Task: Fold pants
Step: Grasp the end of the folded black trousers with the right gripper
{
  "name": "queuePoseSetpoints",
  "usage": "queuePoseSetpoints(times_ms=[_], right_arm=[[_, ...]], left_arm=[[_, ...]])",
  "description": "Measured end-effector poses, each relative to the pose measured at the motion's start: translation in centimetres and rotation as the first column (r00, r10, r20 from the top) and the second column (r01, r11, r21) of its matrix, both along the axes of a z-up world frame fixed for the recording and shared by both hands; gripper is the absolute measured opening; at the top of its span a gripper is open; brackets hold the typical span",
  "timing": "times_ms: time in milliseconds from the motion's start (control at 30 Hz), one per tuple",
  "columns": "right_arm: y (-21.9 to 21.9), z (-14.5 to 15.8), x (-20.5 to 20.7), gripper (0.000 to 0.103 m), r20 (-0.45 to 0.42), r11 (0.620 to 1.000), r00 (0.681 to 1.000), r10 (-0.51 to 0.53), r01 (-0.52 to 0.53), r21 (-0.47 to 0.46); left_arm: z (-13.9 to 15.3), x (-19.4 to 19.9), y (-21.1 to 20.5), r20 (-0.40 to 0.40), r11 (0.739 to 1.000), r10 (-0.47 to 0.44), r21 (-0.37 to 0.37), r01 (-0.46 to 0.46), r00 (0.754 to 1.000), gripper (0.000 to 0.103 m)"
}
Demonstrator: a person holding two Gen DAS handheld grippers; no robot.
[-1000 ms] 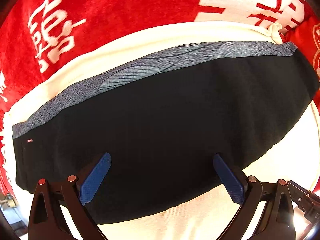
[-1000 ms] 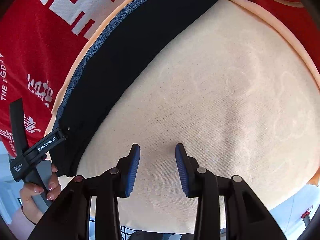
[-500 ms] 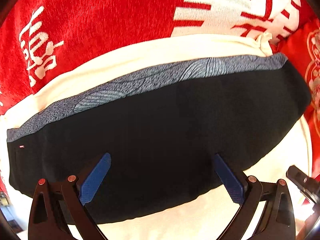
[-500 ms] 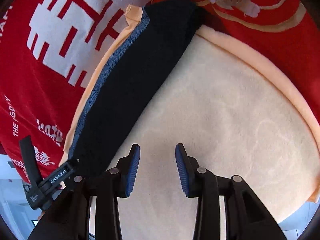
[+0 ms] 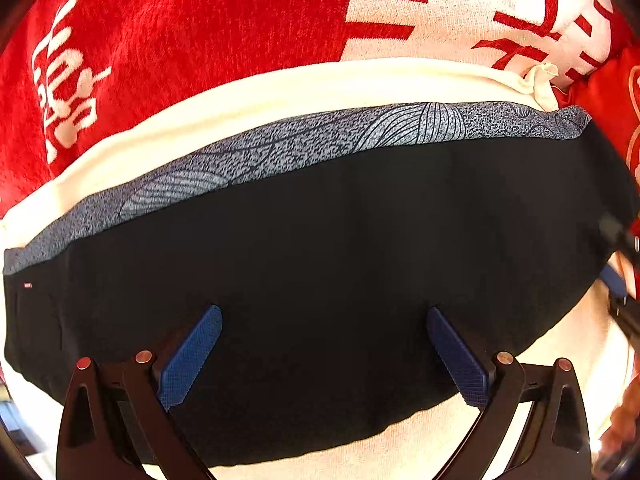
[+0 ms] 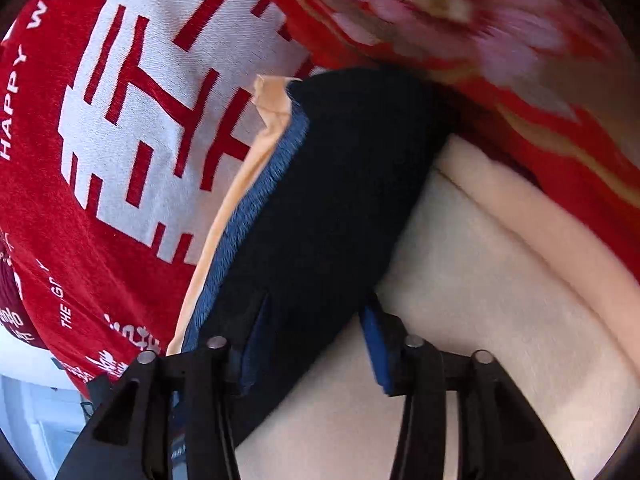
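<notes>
Far left of the right claw (image 6: 316, 344), white capitals on the fuzzy red blanket (image 6: 48, 216) read "HAPPY WED", cut off at the frame's rim, with smaller "THE G" lower down; beside them sits a large white block pattern with red strokes. Above the left claw (image 5: 324, 344), the same blanket shows white looping script at upper left that cannot be read, and a tiny red tag at the pants' left edge is too small to read. The left claw stands wide, both blue pads over the folded black fabric pants (image 5: 340, 248) with nothing pinched between them. The right claw's jaws are opening, about half spread; its left finger lies over the black cloth and its right finger (image 6: 380, 356) sits at the pants' edge, above the cream fleece throw (image 6: 500, 320), so the hem lies between the pads, though contact cannot be told. The pants lie flat in a long folded band on the cream throw, smooth, with a grey-blue speckled strip (image 5: 320, 148) with fine line drawings along the far edge. Upper right of the right claw, a red floral quilt (image 6: 460, 20) is blurred
</notes>
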State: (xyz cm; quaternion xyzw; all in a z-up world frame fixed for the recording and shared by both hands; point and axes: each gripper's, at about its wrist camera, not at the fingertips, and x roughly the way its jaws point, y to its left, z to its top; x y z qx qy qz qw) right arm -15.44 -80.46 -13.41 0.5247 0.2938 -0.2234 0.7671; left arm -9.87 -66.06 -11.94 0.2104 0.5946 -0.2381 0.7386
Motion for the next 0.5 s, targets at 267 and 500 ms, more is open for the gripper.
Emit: queuePoseSetpoints(times_ms=[267, 500], right_arm=[[-0.8, 2.9, 2.1, 0.015, -0.07, 1.0, 0.997, 0.012, -0.013, -0.013], [2.2, 7.4, 3.8, 0.014, -0.074, 0.964, 0.982, 0.172, -0.183, -0.194]], left_arm=[[1.2, 3.4, -0.8, 0.01, 0.999, -0.006, -0.043, 0.006, 1.0, 0.07], [-0.9, 3.1, -3.4, -0.048, 0.991, -0.068, -0.119, 0.062, 0.997, 0.073]])
